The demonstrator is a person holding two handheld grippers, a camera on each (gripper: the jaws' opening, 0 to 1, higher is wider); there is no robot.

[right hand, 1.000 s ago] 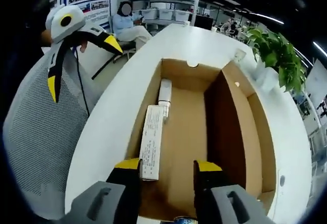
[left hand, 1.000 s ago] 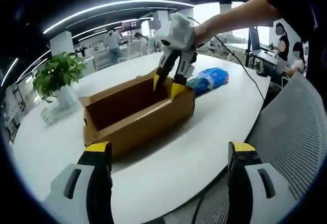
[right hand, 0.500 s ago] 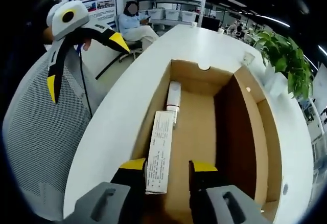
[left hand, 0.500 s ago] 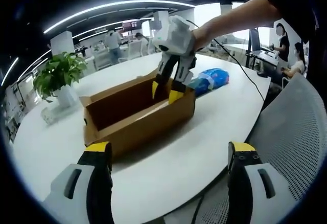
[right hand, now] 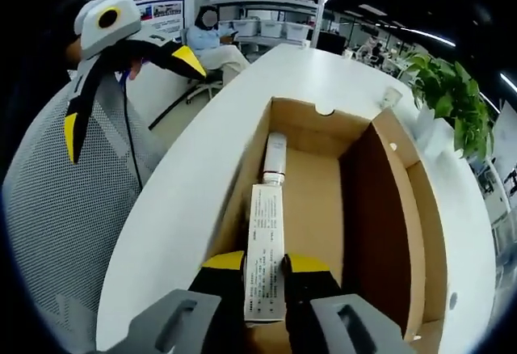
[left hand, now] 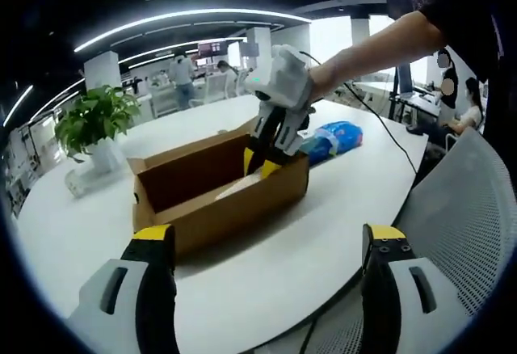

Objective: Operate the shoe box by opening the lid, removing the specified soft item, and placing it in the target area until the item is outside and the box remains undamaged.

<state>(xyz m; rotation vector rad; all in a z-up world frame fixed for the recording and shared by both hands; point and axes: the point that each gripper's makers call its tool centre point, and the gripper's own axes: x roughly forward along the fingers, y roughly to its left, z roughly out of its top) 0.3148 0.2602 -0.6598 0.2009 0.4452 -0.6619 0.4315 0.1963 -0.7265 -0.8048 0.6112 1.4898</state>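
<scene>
While the left gripper (left hand: 262, 289) hangs with its yellow-tipped jaws wide apart and nothing between them, above the near edge of the white table (left hand: 266, 245) beside a grey mesh chair (left hand: 460, 208), the right gripper (right hand: 262, 267) has its jaws closed on the near end of a long white tube (right hand: 265, 261) inside the cardboard box (right hand: 404, 208). That tube lies lengthwise along the box's left wall, printed face up, and its far end meets a smaller white piece (right hand: 275, 157) resting on the box floor near the far wall. Seen from the left gripper view, the box (left hand: 218, 192) stands open on the table with the right gripper (left hand: 260, 160) reaching down into its far end, the tube (left hand: 242, 184) slanting between its tips. Just behind the box lies a blue soft pack (left hand: 331, 138), outside on the table. Farther off, a potted plant (left hand: 93, 124) stands at the table's far left side. Beyond it, people sit and stand at desks under long ceiling lights.
</scene>
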